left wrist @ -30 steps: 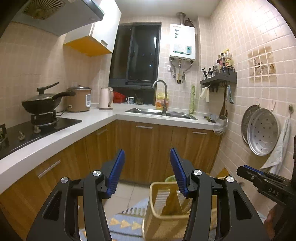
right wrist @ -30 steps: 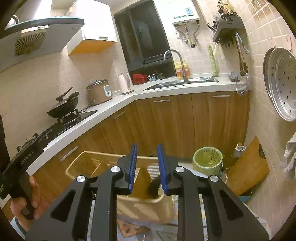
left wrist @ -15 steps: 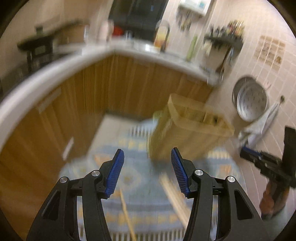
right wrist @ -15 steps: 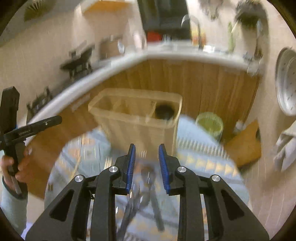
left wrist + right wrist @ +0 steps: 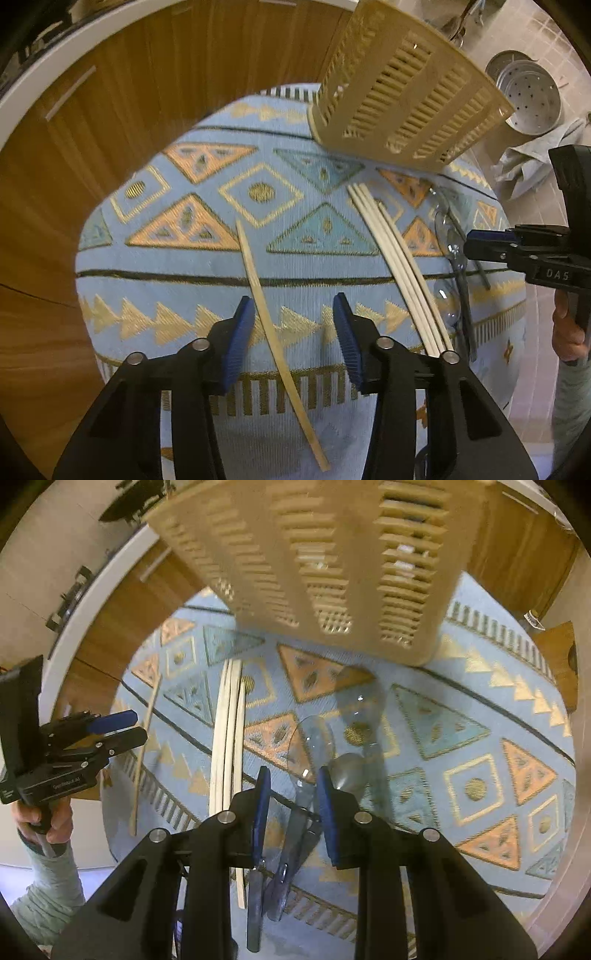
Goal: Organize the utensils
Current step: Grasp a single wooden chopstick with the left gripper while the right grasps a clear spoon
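Observation:
A blue patterned cloth [image 5: 207,254] covers a raised surface. On it lie a single tan chopstick [image 5: 269,317], a bundle of pale chopsticks [image 5: 399,258] and several clear plastic spoons [image 5: 454,258]. My left gripper [image 5: 293,339] is open above the single chopstick, empty. My right gripper [image 5: 290,805] is open above the clear spoons [image 5: 314,746], empty; the pale chopsticks [image 5: 227,746] lie just to its left. A beige slotted utensil basket [image 5: 402,92] stands at the cloth's far edge and also shows in the right wrist view [image 5: 332,554].
Wooden cabinet doors [image 5: 110,122] and a white counter edge [image 5: 44,81] lie to the left. A steel steamer tray [image 5: 532,99] and a grey rag [image 5: 532,166] hang at the right wall. A wooden board [image 5: 554,657] leans at the far right.
Both grippers have tilted down from looking across the kitchen to looking onto the cloth with the utensils. Both stay open and empty.

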